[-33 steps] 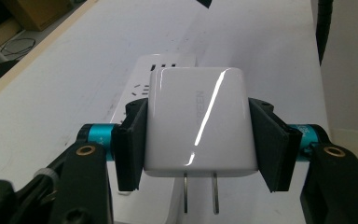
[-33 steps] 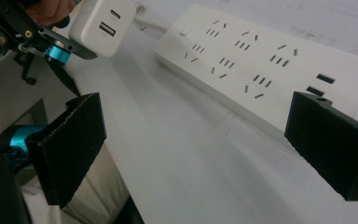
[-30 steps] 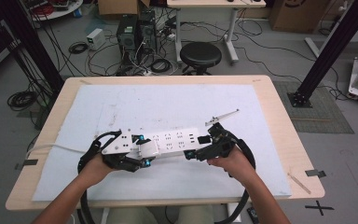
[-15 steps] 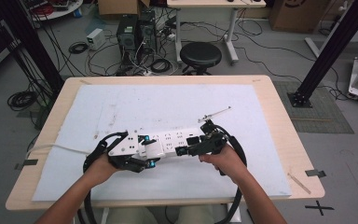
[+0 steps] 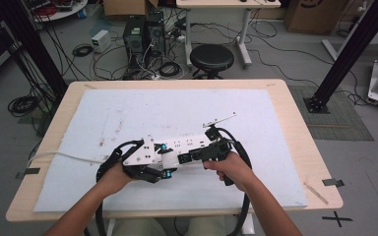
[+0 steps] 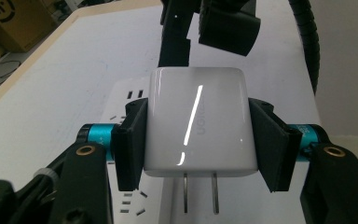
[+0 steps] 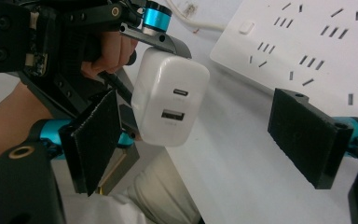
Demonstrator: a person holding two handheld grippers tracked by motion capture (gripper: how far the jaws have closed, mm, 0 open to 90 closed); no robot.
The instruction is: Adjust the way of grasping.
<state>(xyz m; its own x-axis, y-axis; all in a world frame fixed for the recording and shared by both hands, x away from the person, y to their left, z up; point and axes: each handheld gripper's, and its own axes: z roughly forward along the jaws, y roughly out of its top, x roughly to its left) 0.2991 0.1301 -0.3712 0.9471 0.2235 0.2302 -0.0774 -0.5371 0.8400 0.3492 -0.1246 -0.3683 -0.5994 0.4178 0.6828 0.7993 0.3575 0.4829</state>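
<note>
A white wall charger [image 6: 196, 123] sits between the pads of my left gripper [image 6: 198, 135], which is shut on its two sides, prongs toward the camera. In the high view the left gripper [image 5: 165, 160] holds the charger just in front of a white power strip [image 5: 189, 143]. In the right gripper view the charger's [image 7: 170, 102] port face shows, with the power strip [image 7: 307, 42] behind. My right gripper [image 7: 200, 135] has just been closing a little, and its pads stand apart. The charger hangs beyond its left pad [image 7: 95, 140], untouched. In the high view the right gripper [image 5: 183, 158] points left at the charger.
The strip lies on a white mat [image 5: 256, 132] over a wooden table [image 5: 305, 147]. The strip's white cord [image 5: 64, 156] runs off to the left. A thin pale stick [image 5: 220, 119] lies behind the right gripper. A black stool [image 5: 211, 58] stands beyond the table.
My right gripper has moved left along the strip, close to the left gripper and the charger. The left gripper has kept its hold and barely shifted.
</note>
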